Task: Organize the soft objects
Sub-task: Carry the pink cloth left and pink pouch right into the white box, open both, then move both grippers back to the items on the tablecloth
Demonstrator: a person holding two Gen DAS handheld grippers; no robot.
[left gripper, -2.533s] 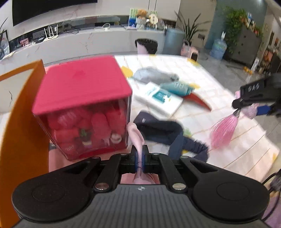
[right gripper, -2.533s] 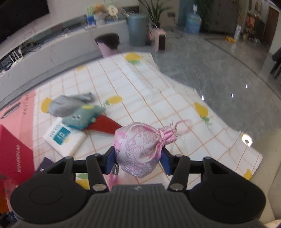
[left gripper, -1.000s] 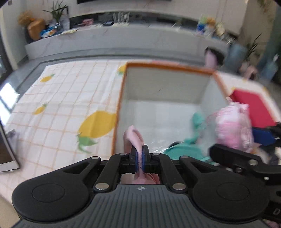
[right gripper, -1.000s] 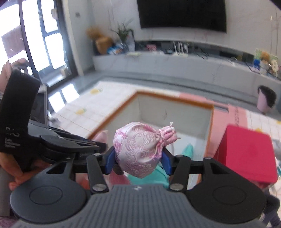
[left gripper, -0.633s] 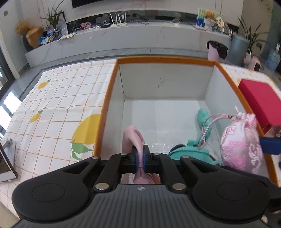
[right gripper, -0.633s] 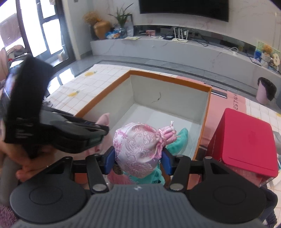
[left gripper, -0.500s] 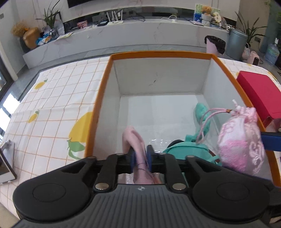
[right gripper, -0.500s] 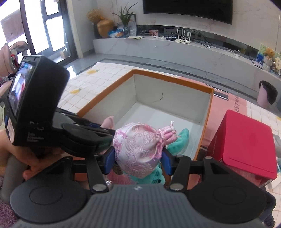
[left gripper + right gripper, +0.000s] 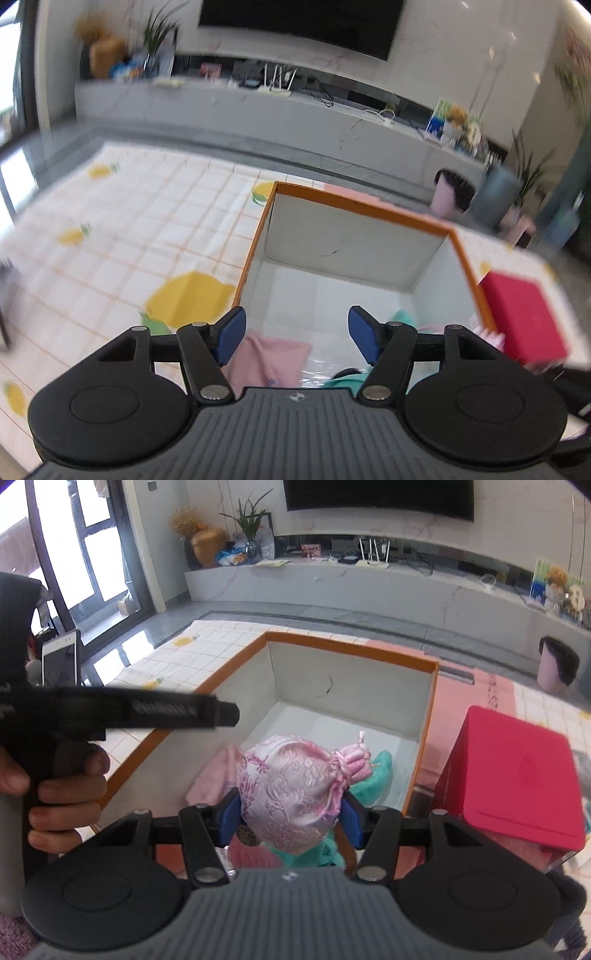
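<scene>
The left gripper [image 9: 296, 334] hangs above the near end of the orange-rimmed box [image 9: 360, 209], jaws spread wide with nothing between them; the pink cloth [image 9: 271, 360] lies on the white box floor just below and between its blue pads [image 9: 231, 334]. The right gripper [image 9: 290, 818] clamps the pink brocade drawstring pouch [image 9: 291, 786] over the same box, above a teal soft toy [image 9: 375, 771] and beside the pink cloth [image 9: 214, 775]. The pouch is glossy, woven with floral scrolls, its neck gathered into a frilled knot pointing right. The cloth is plain, pale pink and rumpled. A red-lidded box [image 9: 517, 771] stands just right of the orange-rimmed box. Half a second ago the left jaws were pinched on the cloth; now they have parted and the cloth has dropped into the box, while the pouch stays gripped.
</scene>
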